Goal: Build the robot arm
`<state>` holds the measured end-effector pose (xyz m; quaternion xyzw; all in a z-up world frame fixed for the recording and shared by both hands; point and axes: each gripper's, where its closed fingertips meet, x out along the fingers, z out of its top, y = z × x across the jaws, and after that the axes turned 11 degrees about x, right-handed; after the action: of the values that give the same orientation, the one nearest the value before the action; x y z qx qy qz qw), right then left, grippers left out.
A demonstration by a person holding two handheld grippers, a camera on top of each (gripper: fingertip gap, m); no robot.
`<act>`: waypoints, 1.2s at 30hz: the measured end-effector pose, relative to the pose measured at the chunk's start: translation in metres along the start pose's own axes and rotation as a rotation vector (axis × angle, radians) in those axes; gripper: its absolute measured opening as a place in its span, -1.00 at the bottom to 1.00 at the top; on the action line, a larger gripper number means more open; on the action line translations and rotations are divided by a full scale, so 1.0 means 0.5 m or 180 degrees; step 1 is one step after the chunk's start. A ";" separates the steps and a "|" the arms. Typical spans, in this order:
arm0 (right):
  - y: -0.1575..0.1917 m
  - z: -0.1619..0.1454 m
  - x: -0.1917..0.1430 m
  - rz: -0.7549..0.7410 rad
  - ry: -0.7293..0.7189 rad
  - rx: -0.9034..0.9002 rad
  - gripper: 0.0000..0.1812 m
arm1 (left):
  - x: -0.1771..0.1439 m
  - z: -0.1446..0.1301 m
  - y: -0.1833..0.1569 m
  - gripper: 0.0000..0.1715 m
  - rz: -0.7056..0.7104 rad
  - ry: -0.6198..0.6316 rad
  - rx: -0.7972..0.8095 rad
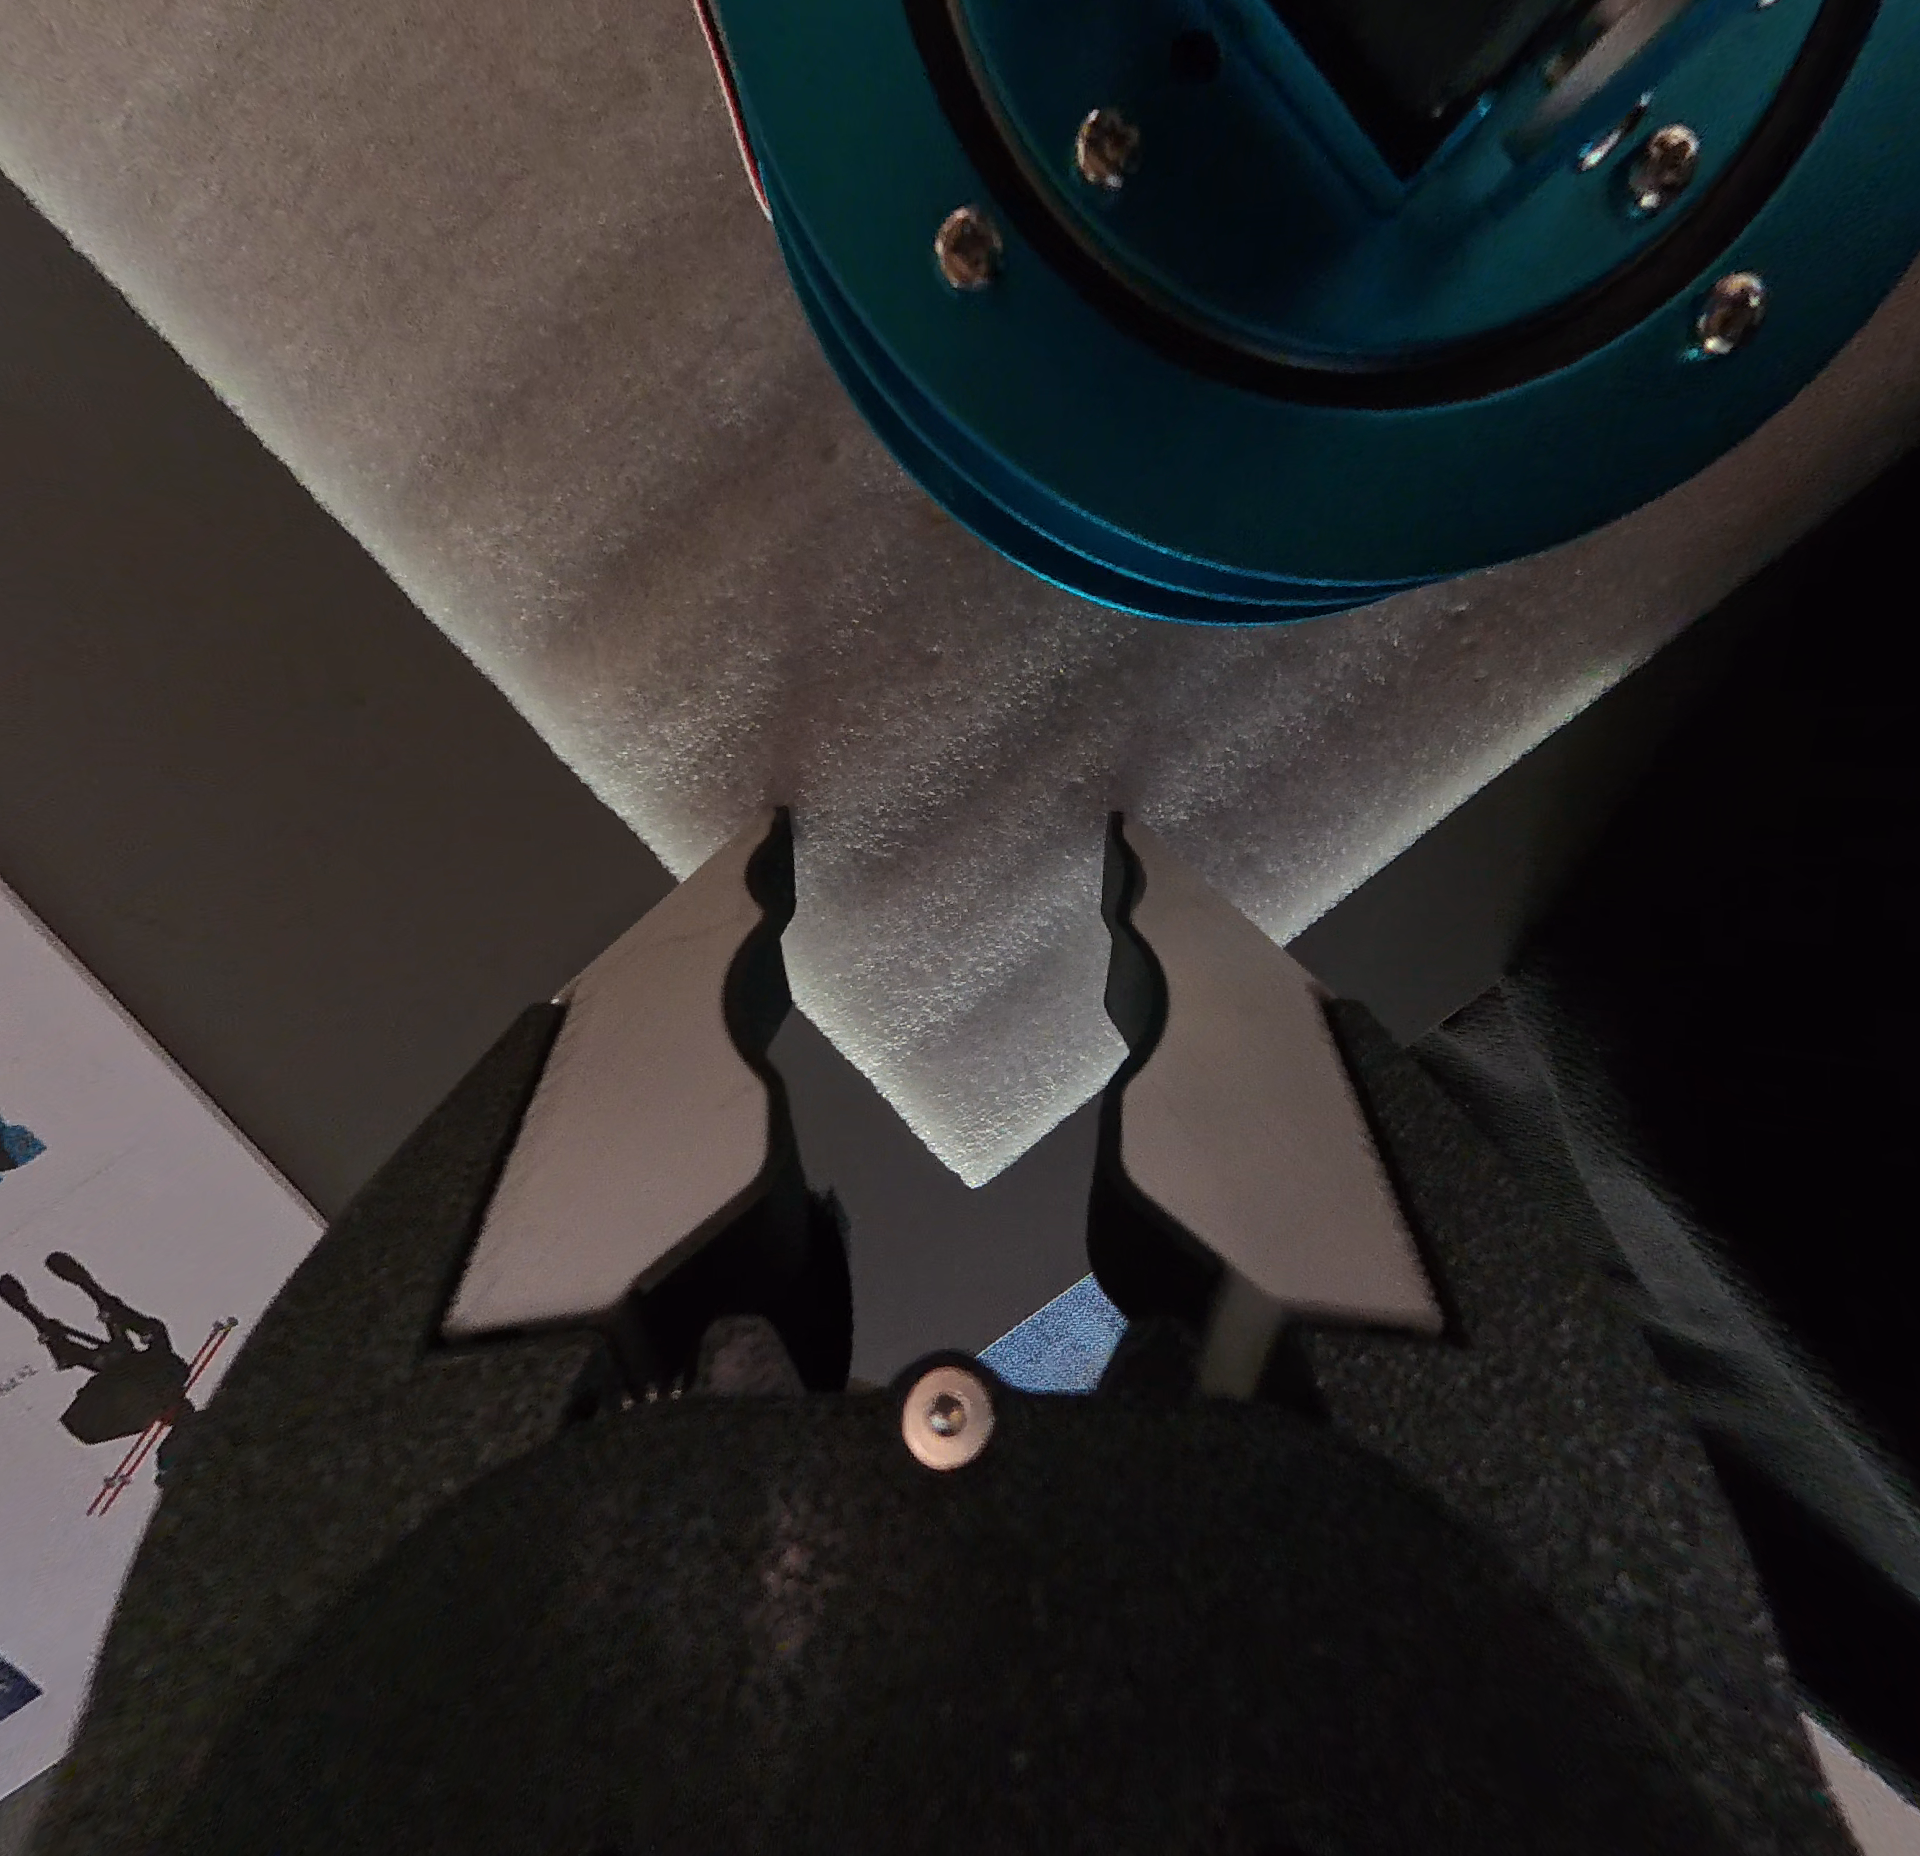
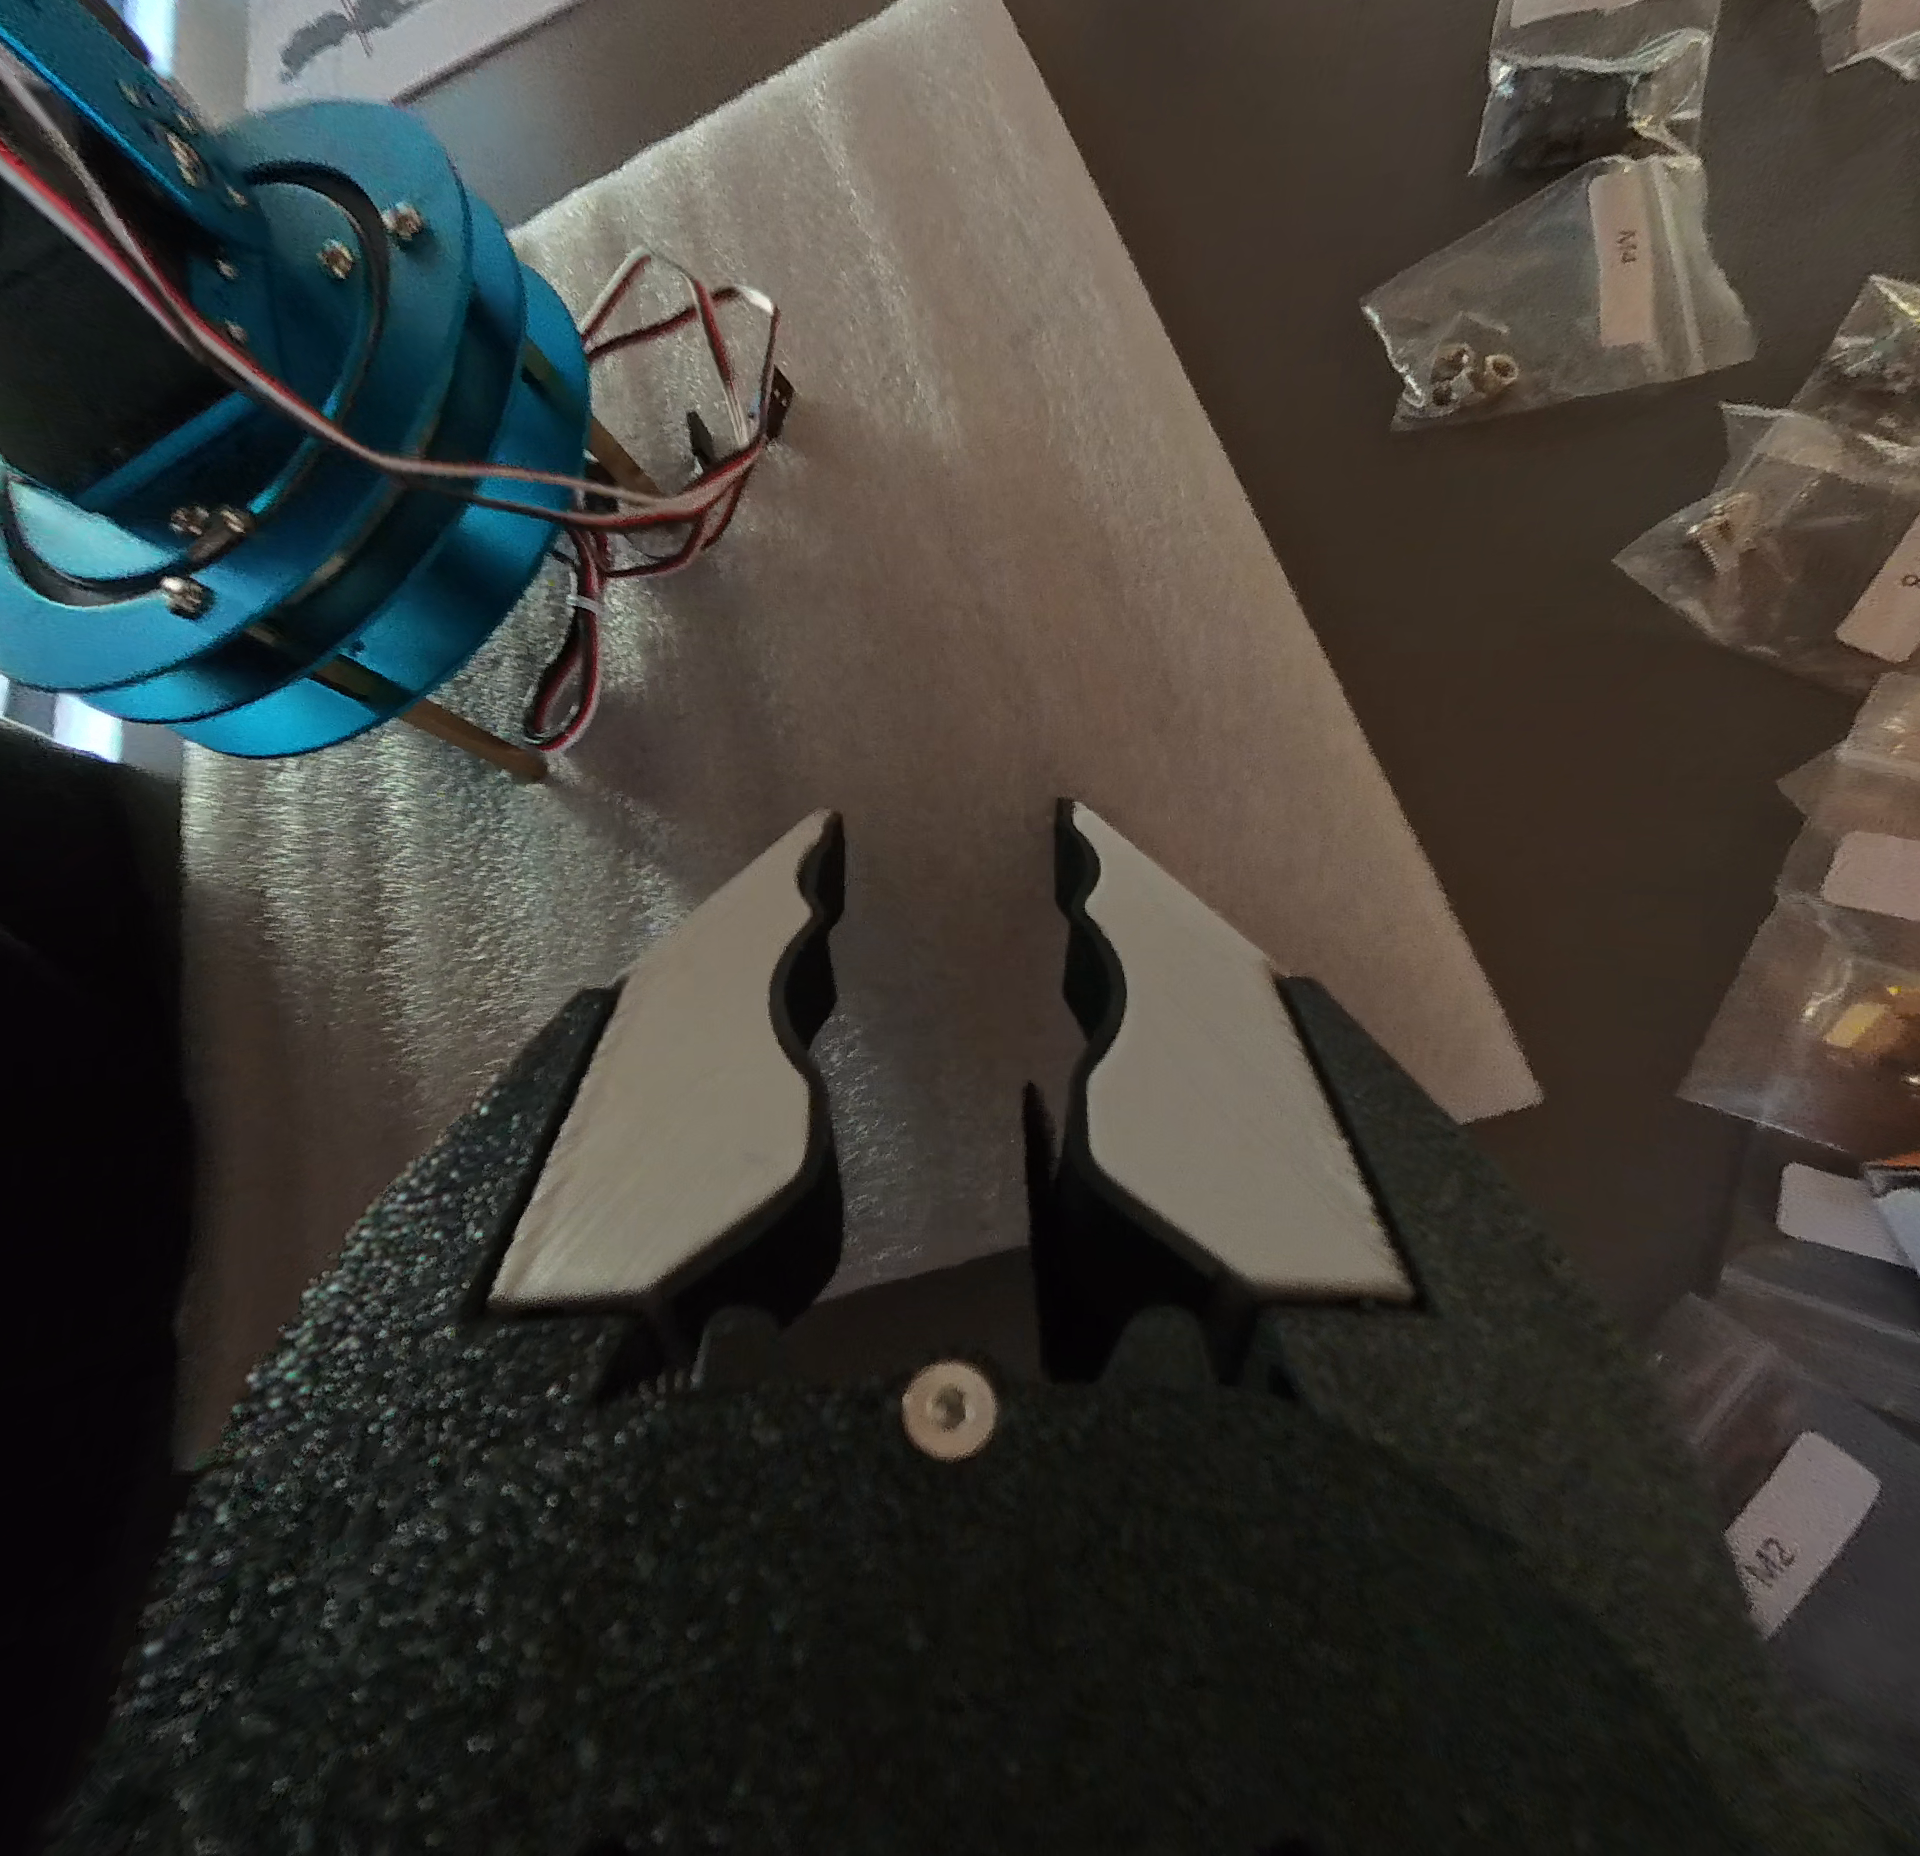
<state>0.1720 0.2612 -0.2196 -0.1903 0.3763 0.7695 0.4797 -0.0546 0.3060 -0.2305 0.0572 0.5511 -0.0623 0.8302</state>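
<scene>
A blue metal round assembly (image 1: 1299, 372) with screws stands on a white foam sheet (image 1: 520, 404). My left gripper (image 1: 945, 819) is open and empty, hovering over a corner of the foam just short of the blue assembly. In the right wrist view the same blue assembly (image 2: 260, 476) is at the upper left, with red, white and black wires (image 2: 665, 435) trailing onto the foam sheet (image 2: 987, 456). My right gripper (image 2: 948, 809) is open and empty above the bare foam, to the right of the assembly.
Several clear plastic bags of small hardware (image 2: 1558, 289) with white labels lie on the dark table (image 2: 1351, 196) to the right. A printed sheet with drawings (image 1: 94, 1287) lies left of the foam. A dark cloth (image 1: 1714, 1183) is at the right edge of the left wrist view. Some 25 cm of space lies between my two pairs of fingers.
</scene>
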 end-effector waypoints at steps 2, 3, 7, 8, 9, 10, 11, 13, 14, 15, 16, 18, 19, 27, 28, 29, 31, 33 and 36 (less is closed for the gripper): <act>0.010 0.018 -0.018 0.0202 -0.0129 0.0114 -0.56 | 0.000 0.000 -0.001 -0.30 0.0007 0.0009 -0.0012; 0.020 0.034 -0.036 0.0364 -0.0282 0.0178 -0.58 | 0.000 0.000 -0.001 -0.30 0.0020 0.0015 -0.0013; 0.045 0.114 -0.145 0.0874 -0.1106 0.0414 -0.61 | -0.002 0.000 -0.002 -0.30 0.0088 0.0011 -0.0016; 0.044 0.123 -0.172 0.0878 -0.1249 0.0417 -0.61 | -0.003 0.000 -0.002 -0.30 0.0115 0.0012 -0.0011; 0.044 0.127 -0.197 0.0860 -0.1357 0.0394 -0.62 | -0.005 0.000 -0.002 -0.30 0.0140 0.0014 -0.0005; 0.043 0.124 -0.218 0.0824 -0.1412 0.0358 -0.62 | -0.006 -0.001 -0.003 -0.28 0.0154 0.0022 -0.0005; 0.039 0.117 -0.234 0.0737 -0.1431 0.0328 -0.61 | -0.009 -0.002 -0.005 -0.27 0.0159 0.0031 -0.0009; 0.025 0.088 -0.257 0.0505 -0.1400 0.0232 -0.61 | -0.018 -0.001 -0.005 -0.27 0.0199 0.0015 -0.0012; 0.015 0.073 -0.264 0.0364 -0.1389 0.0186 -0.59 | -0.024 0.002 -0.004 -0.27 0.0218 -0.0026 -0.0022; 0.005 0.058 -0.269 0.0237 -0.1383 0.0134 -0.57 | -0.031 0.006 -0.002 -0.27 0.0227 -0.0079 -0.0050; 0.001 0.043 -0.274 0.0165 -0.1379 0.0061 -0.54 | -0.037 0.012 0.001 -0.27 0.0224 -0.0140 -0.0093; 0.004 0.024 -0.284 0.0132 -0.1425 -0.0029 -0.52 | -0.054 0.031 0.012 -0.27 0.0247 -0.0322 -0.0195; 0.008 0.018 -0.288 0.0139 -0.1465 -0.0062 -0.52 | -0.066 0.044 0.019 -0.29 0.0257 -0.0458 -0.0259; 0.011 -0.052 -0.262 -0.0099 -0.0866 -0.0011 -0.48 | -0.158 0.135 0.081 -0.35 0.0389 -0.1299 -0.0606; 0.008 -0.060 -0.262 -0.0164 -0.0790 -0.0001 -0.49 | -0.164 0.138 0.085 -0.35 0.0411 -0.1334 -0.0610; 0.007 -0.067 -0.264 -0.0207 -0.0730 0.0023 -0.50 | -0.166 0.139 0.089 -0.35 0.0444 -0.1344 -0.0608; 0.001 -0.079 -0.275 -0.0295 -0.0659 0.0102 -0.53 | -0.167 0.136 0.095 -0.36 0.0493 -0.1337 -0.0605; -0.001 -0.093 -0.288 -0.0305 -0.0611 0.0208 -0.58 | -0.163 0.134 0.099 -0.36 0.0514 -0.1338 -0.0620; -0.011 -0.129 -0.310 -0.0395 -0.0437 0.0404 -0.59 | -0.157 0.138 0.104 -0.36 0.0477 -0.1386 -0.0665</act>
<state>0.2451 0.1210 -0.1620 -0.1294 0.3780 0.7242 0.5621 -0.0136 0.3492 -0.1304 -0.0030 0.3570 0.0458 0.9330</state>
